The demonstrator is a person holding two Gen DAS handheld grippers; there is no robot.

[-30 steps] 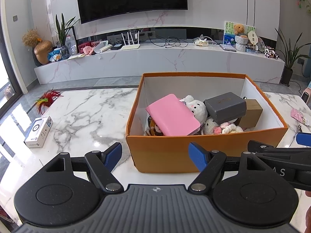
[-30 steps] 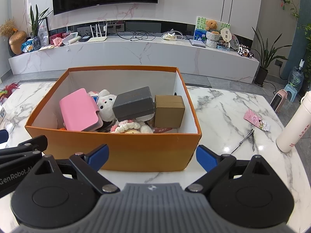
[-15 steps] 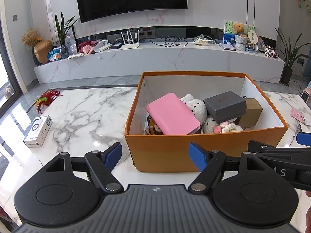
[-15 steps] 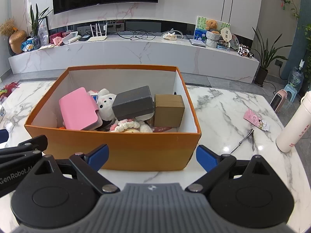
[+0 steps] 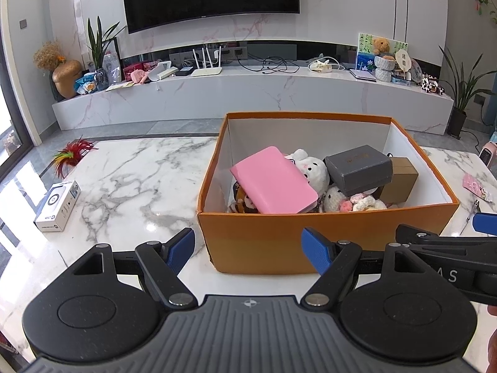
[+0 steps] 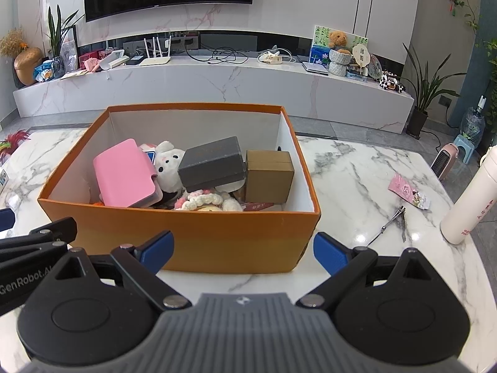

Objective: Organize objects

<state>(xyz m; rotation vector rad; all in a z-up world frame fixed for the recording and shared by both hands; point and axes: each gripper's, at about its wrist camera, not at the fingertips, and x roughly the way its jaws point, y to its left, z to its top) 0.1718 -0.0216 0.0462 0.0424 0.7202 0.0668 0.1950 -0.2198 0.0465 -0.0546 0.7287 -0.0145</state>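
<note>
My left claw (image 5: 248,247) is spread wide and holds nothing, its blue fingertips (image 5: 183,242) poised just short of the near wall of the orange box (image 5: 310,236), the landmark for all that follows. My right claw (image 6: 243,250) is likewise fully parted and empty, its tips flanking the near wall of the same box without touching it; its black body also enters the left-wrist view at the lower right. The box stands on the marble worktop (image 5: 133,180), open at the top. Inside, toward its left wall, a pink case (image 6: 124,174) leans tilted on other items; next to it sits a white plush toy (image 6: 167,161); toward the middle a grey box (image 6: 212,161) rests tilted atop the pile; just right of that a brown cardboard box (image 6: 268,175) stands upright near the right wall; a pink-and-white knitted toy (image 6: 202,200) lies against the near wall. Left of the box, well apart, lie a small white carton (image 5: 57,205) and, farther back, a red feather toy (image 5: 73,154). Right of the box lie a metal clipper (image 6: 393,219), a pink packet (image 6: 408,194) and, well apart, a white bottle (image 6: 472,199).
</note>
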